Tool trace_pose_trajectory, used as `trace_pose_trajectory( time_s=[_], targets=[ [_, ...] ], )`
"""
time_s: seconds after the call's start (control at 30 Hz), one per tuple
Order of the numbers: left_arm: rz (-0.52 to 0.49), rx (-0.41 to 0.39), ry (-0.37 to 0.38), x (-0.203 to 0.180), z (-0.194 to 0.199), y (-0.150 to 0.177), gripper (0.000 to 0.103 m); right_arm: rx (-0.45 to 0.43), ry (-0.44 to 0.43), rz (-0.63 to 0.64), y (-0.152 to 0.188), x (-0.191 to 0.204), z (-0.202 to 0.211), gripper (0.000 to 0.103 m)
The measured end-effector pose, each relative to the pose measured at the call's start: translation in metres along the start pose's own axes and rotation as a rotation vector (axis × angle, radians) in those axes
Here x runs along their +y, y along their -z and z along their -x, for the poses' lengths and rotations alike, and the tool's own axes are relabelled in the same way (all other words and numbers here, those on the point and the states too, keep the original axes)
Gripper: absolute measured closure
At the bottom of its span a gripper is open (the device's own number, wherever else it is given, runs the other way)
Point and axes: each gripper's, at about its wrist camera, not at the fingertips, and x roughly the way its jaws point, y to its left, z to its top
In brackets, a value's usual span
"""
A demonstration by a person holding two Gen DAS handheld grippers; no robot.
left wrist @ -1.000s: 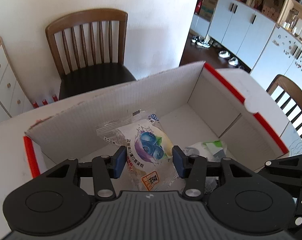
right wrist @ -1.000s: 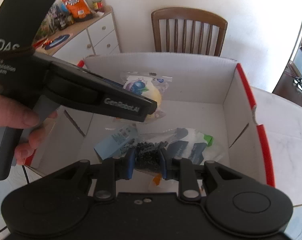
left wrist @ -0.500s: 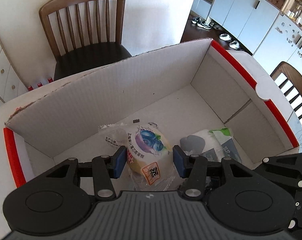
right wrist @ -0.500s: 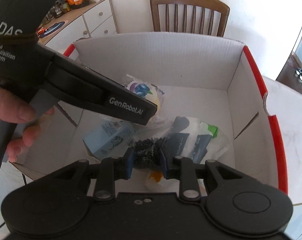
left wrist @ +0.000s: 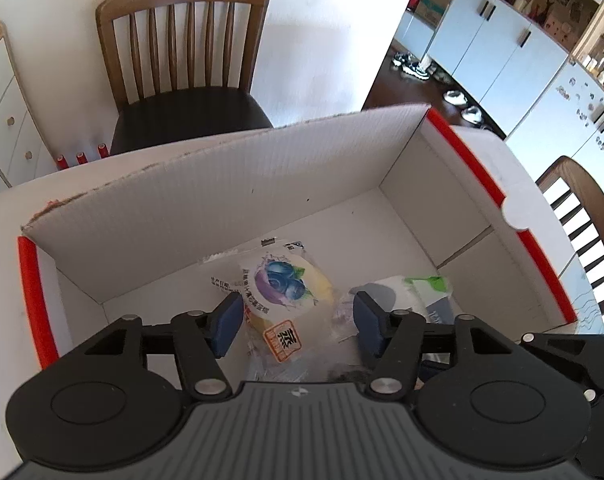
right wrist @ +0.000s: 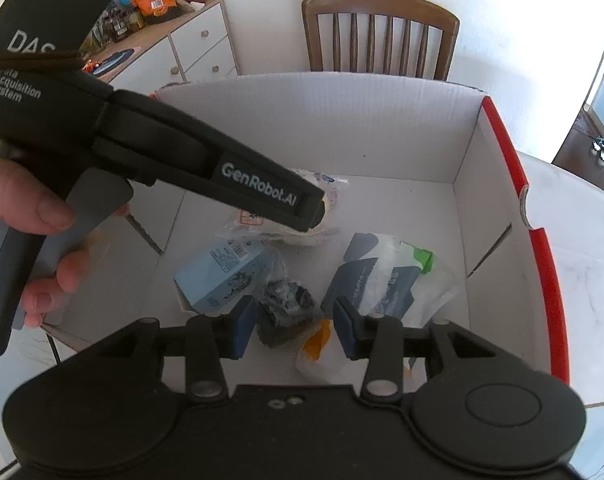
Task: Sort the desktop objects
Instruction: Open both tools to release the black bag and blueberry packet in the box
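A white cardboard box (left wrist: pixel 222 208) with red rims holds several packets. A blueberry bun packet (left wrist: pixel 282 284) lies on the box floor between the open jaws of my left gripper (left wrist: pixel 298 324); the jaws do not touch it. In the right wrist view my right gripper (right wrist: pixel 296 326) is open above a bag of dark pieces (right wrist: pixel 286 308) that lies loose on the floor. A light blue carton (right wrist: pixel 222 276) and a white-blue-green packet (right wrist: pixel 385 276) lie beside it. The left gripper's body (right wrist: pixel 222 176) crosses over the bun packet (right wrist: pixel 286 228).
A wooden chair (left wrist: pixel 182 60) stands behind the box. A white drawer cabinet (right wrist: pixel 182 56) with snacks on top is at the left. A second chair (left wrist: pixel 581 216) is at the right. The box (right wrist: pixel 381 128) sits on a white table (right wrist: pixel 581 220).
My right gripper has opened and let go of the bag of dark pieces, which now lies in the box. The left gripper has stayed open over the bun packet and shifted slightly.
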Motion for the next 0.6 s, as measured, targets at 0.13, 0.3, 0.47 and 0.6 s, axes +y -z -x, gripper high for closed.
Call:
trace_pose_trajectory(
  time_s=[0.13,0.3,0.47,0.6],
  targets=[
    [-0.012,-0.012,-0.001,-0.005,0.009,0.001,0.043,-0.014,-0.007,0.002,-0.002,-0.001,0.008,0.06],
    [-0.02,-0.027,-0.009,-0.012,0.021,0.003,0.043,-0.037,-0.013,0.0,-0.005,0.001,0.02,0.058],
    [-0.027,-0.059,-0.003,-0.019,0.039,0.005,0.043,-0.064,-0.012,-0.007,-0.003,0.003,0.038,0.058],
    [-0.026,-0.078,-0.013,-0.024,0.054,0.009,0.042,-0.083,-0.004,-0.015,0.0,0.002,0.05,0.041]
  ],
)
